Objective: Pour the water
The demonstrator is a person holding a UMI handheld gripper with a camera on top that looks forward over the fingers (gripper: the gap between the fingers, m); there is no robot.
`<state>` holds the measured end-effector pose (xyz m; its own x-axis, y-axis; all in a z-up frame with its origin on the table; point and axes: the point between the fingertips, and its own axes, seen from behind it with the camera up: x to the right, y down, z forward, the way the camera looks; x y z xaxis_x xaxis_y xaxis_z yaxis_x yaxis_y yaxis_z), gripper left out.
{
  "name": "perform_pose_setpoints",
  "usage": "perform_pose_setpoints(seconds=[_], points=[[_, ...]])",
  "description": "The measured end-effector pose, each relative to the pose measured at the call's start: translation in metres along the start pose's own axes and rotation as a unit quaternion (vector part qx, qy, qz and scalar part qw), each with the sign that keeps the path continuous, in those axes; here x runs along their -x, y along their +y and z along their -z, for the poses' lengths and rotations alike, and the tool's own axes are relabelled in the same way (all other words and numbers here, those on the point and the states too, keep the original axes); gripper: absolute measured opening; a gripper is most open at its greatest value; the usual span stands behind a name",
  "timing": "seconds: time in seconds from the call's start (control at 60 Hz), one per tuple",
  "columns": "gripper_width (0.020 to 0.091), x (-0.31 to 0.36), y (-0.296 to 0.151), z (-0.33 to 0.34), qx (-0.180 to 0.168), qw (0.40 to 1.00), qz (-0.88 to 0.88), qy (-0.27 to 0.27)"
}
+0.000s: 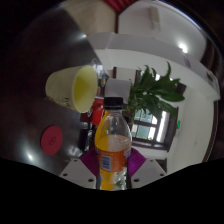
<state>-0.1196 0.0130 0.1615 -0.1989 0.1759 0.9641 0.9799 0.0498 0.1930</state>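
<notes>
A clear plastic bottle (113,148) with orange drink, a blue-and-orange label and a dark cap stands upright between my fingers, lifted off the table. My gripper (112,162) is shut on it, the purple pads (90,160) pressing its lower body from both sides. Beyond the bottle and to its left stands a pale yellow cup (74,87), its mouth tilted toward me. The bottle's base is hidden below the fingers.
A green leafy plant (153,93) stands beyond the bottle to the right. A small red item (98,105) sits behind the bottle near the cup. A dark object (55,139) lies to the left on the light table (120,55). A white chair back (148,20) is far behind.
</notes>
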Motion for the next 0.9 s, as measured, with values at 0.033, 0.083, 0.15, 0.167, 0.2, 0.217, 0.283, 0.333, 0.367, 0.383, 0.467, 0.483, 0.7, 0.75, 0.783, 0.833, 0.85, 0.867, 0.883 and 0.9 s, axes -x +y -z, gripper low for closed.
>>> perform_pose_setpoints(seconds=[0.033,0.083,0.15,0.167,0.2,0.217,0.283,0.333,0.367,0.383,0.467,0.483,0.7,0.75,0.783,0.833,0.85,0.867,0.883,0.9], points=[[0.0342,0.001,-0.001,-0.001,0.004,1.000,0.024,-0.001],[0.0345,0.002,-0.005,-0.003,0.007,0.998,0.058,-0.001],[0.0346,0.005,-0.010,-0.011,0.002,0.995,0.102,0.011],[0.0343,0.004,-0.012,-0.011,0.003,0.993,0.113,0.014],[0.0345,0.003,-0.017,-0.012,0.001,0.991,0.132,0.023],[0.0343,0.002,-0.019,-0.012,0.000,0.990,0.141,0.027],[0.0348,-0.004,-0.020,-0.012,-0.002,0.984,0.174,0.045],[0.0347,-0.008,-0.021,-0.012,0.000,0.981,0.187,0.058],[0.0344,-0.010,-0.022,-0.011,0.000,0.980,0.189,0.062],[0.0348,-0.011,-0.022,-0.011,0.001,0.980,0.190,0.064],[0.0344,-0.014,-0.020,-0.012,0.001,0.982,0.177,0.067],[0.0348,-0.015,-0.019,-0.012,0.001,0.983,0.171,0.069],[0.0346,-0.037,0.006,-0.007,-0.015,0.994,-0.104,0.035],[0.0345,-0.041,0.007,-0.007,-0.031,0.977,-0.210,0.015],[0.0344,-0.047,0.006,-0.007,-0.042,0.958,-0.282,0.002],[0.0345,-0.058,0.004,-0.004,-0.064,0.922,-0.381,-0.013],[0.0344,-0.052,-0.008,-0.005,-0.067,0.908,-0.413,-0.012],[0.0341,-0.056,0.004,-0.001,-0.079,0.892,-0.444,-0.023],[0.0342,-0.058,0.003,-0.001,-0.085,0.876,-0.474,-0.028],[0.0342,-0.060,0.003,-0.001,-0.089,0.859,-0.503,-0.034]])
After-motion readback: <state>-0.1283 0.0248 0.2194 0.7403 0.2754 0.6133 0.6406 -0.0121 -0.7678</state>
